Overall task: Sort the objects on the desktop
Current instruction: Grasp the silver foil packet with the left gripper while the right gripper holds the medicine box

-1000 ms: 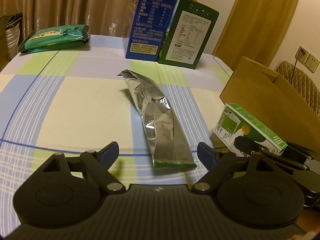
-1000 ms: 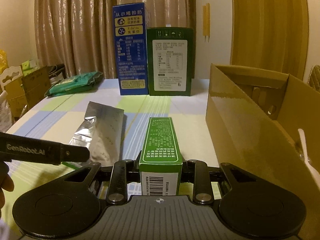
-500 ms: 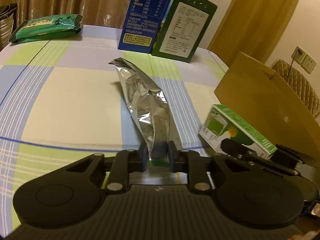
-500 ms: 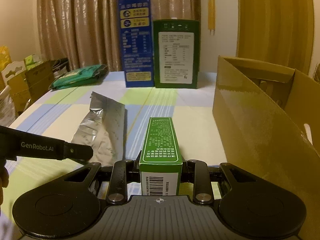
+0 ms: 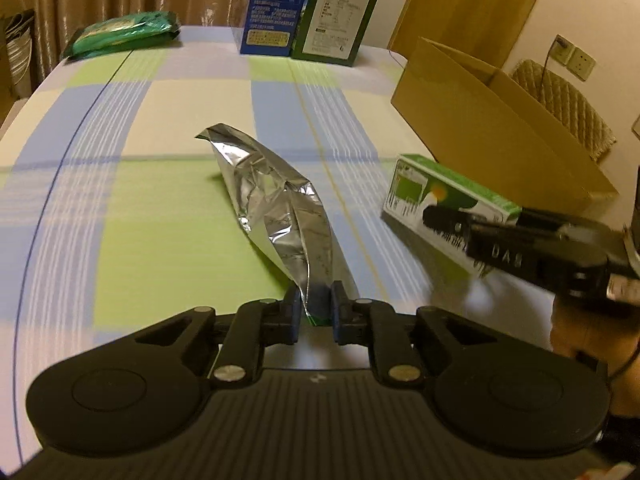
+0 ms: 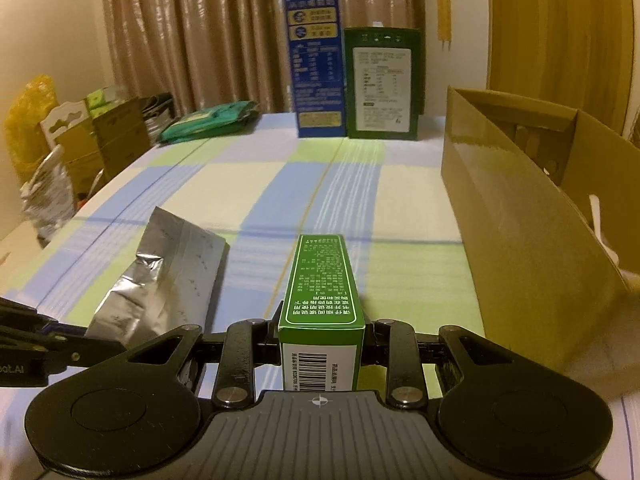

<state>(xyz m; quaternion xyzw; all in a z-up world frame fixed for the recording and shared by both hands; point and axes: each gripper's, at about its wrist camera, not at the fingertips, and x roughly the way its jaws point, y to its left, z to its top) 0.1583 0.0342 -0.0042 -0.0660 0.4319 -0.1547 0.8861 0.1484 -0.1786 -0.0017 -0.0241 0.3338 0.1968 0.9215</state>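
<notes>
My left hand-held gripper [image 5: 315, 308] is clamped on the bottom edge of the crumpled foil pouch [image 5: 276, 208], lifted over the middle of the checked bench [image 5: 168, 216]. My right hand-held gripper [image 6: 322, 344] grips the green carton [image 6: 322, 284] beside the cardboard box [image 6: 520, 216] along the bench's right edge.

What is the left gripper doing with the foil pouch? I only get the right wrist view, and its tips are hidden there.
Observer: The left gripper has just been closing its jaws and now pinches the foil pouch at its near, green-edged end.
Operator: And the side of the green box that I see only from above?
Observer: The green box has a white side face with a green panel and an orange spot.
Operator: Anything behind the cardboard box?
Observer: A wall socket on the wall beyond the cardboard box.
</notes>
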